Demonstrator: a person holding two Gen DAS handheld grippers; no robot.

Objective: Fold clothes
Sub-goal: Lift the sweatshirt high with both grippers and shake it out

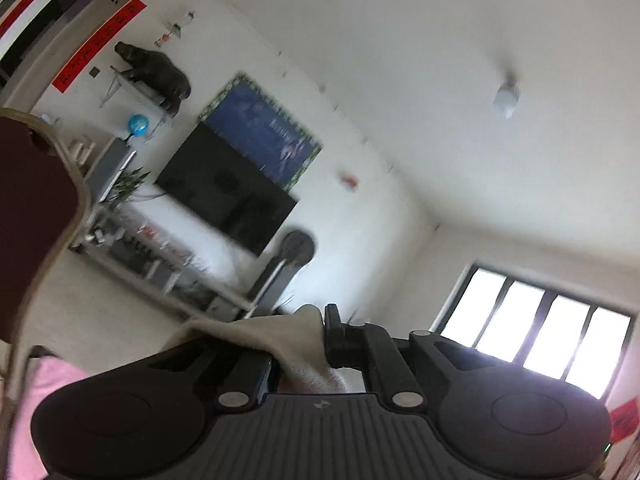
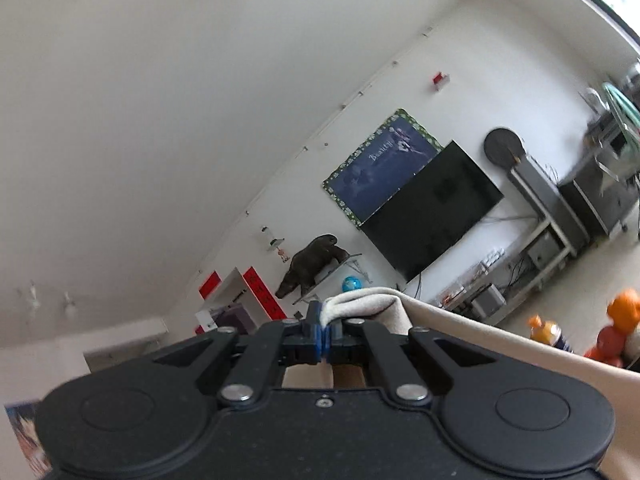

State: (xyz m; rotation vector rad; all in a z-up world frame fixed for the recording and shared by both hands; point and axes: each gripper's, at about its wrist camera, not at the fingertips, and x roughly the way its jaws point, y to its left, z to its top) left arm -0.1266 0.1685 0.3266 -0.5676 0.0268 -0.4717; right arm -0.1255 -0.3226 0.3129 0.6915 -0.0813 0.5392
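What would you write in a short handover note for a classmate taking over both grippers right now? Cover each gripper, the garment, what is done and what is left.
Left gripper: shut on the beige garment, cloth pinched between its fingers.
Right gripper: shut on the same beige garment, a bunched edge in its blue pads.
Both point roughly level toward the television wall; the cloth hangs between them, lifted.
Done: garment picked up by two points.
Left: no fold shows yet; lay it flat and fold it.

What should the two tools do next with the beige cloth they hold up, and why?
Probably draw the tools apart to stretch the cloth flat. The left tool and the right tool each pinch an edge of the beige cloth, both are raised toward the ceiling, and the fabric sags between them.
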